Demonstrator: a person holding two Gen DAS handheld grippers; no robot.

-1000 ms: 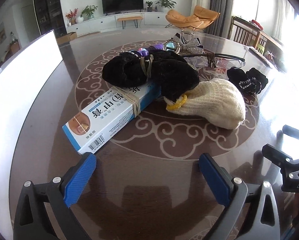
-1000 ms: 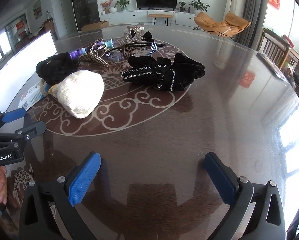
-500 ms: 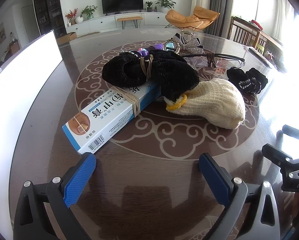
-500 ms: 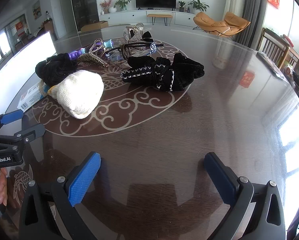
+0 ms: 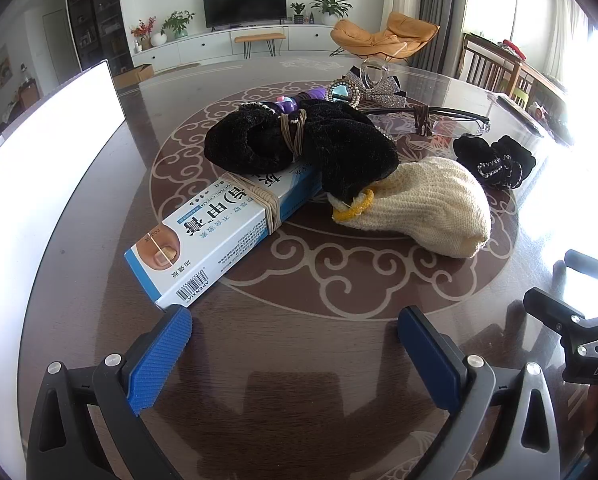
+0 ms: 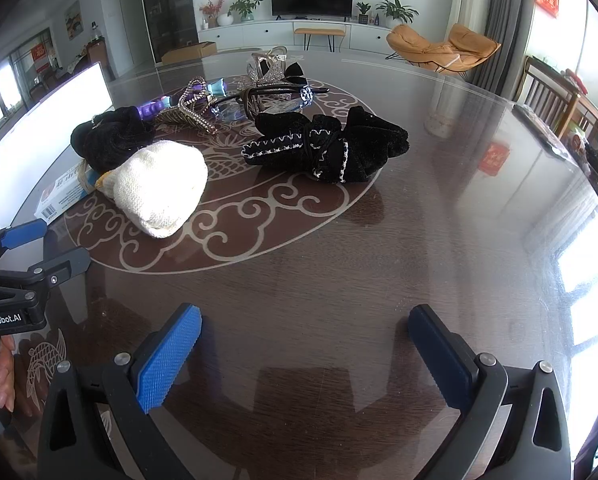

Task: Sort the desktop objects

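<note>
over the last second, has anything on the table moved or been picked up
Nothing visibly changed. Both grippers, left and right, hover with jaws open and empty, and the cream box, white knit pouch and black glove bundle lie where they were.

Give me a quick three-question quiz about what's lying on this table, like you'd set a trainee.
1. True or false: the left gripper is shut on the cream box.
2. What partly lies on top of that box? A) eyeglasses B) black fuzzy bundle C) cream knit pouch
3. What is wound around the box's middle?

Key:
1. False; both it and the right gripper are open and empty.
2. B, the black fuzzy bundle.
3. Tan elastic bands.
</note>
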